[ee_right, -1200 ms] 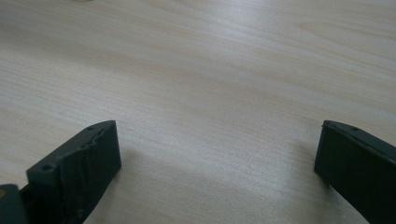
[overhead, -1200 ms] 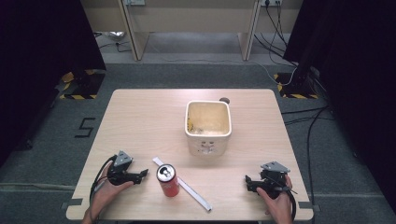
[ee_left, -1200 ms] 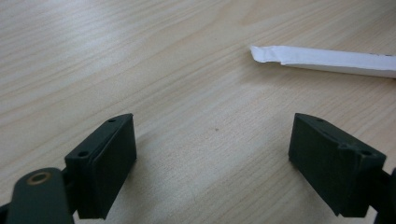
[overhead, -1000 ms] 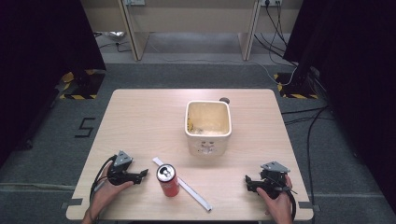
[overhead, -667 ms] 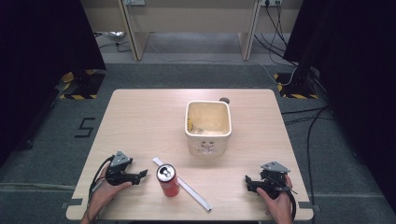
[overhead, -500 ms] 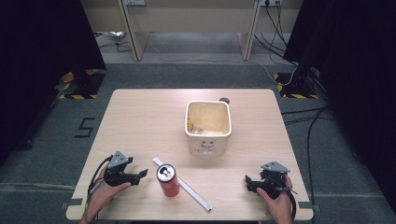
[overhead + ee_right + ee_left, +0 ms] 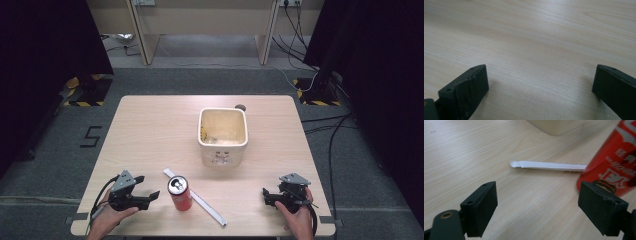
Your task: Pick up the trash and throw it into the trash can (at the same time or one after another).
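A red soda can (image 7: 179, 192) stands upright near the table's front edge, and its side fills the right of the left gripper view (image 7: 614, 167). A white flat strip (image 7: 196, 197) lies behind and to the right of the can, seen lying flat in the left gripper view (image 7: 549, 165). My left gripper (image 7: 148, 194) rests on the table just left of the can, open, nothing between its jaws (image 7: 537, 212). My right gripper (image 7: 265, 195) sits open at the front right over bare wood (image 7: 540, 87).
A cream square tub (image 7: 223, 134) stands at the table's middle, with small scraps inside. A small dark round object (image 7: 240, 107) lies behind it. The wooden table (image 7: 150, 130) has open room on its left half. Cables run over the floor at the right.
The left gripper has shifted very slightly back and toward the left. The can, the strip and the right gripper have stayed where they were.
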Demonstrator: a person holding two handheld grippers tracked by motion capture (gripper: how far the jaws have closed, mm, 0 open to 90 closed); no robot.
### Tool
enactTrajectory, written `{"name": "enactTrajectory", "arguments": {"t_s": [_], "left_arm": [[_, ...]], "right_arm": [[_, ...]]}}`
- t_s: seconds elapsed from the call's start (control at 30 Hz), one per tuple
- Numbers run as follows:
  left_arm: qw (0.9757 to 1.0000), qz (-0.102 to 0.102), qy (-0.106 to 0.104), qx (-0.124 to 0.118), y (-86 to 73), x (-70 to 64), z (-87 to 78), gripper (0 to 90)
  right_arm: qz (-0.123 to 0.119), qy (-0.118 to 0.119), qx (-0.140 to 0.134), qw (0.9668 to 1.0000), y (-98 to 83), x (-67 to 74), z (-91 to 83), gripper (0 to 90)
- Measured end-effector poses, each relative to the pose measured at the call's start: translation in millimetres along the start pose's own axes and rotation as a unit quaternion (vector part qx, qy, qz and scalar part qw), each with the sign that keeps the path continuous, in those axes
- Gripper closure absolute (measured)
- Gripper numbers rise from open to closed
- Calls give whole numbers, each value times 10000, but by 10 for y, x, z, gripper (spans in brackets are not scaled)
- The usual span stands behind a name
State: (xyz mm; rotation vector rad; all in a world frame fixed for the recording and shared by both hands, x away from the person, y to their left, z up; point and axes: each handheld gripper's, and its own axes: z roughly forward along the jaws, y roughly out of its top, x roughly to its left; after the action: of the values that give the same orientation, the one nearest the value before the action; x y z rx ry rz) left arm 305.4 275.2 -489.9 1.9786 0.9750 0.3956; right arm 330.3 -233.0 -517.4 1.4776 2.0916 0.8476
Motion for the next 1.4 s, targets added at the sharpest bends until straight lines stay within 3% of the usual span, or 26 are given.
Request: {"name": "enactTrajectory", "arguments": {"t_s": [0.3,0.67,1.4], "left_arm": [[9996,157,-197,-123,3,-210,-94,154],[9976,359,-509,-302,113,-472,-173,153],[9947,523,-832,-315,285,-667,-22,153]], "right_arm": [[-6,1,-3,10000,0,-1,0,5],[-1,1,2,10000,0,0,0,5],[-5,1,0,10000,0,-1,0,5]]}}
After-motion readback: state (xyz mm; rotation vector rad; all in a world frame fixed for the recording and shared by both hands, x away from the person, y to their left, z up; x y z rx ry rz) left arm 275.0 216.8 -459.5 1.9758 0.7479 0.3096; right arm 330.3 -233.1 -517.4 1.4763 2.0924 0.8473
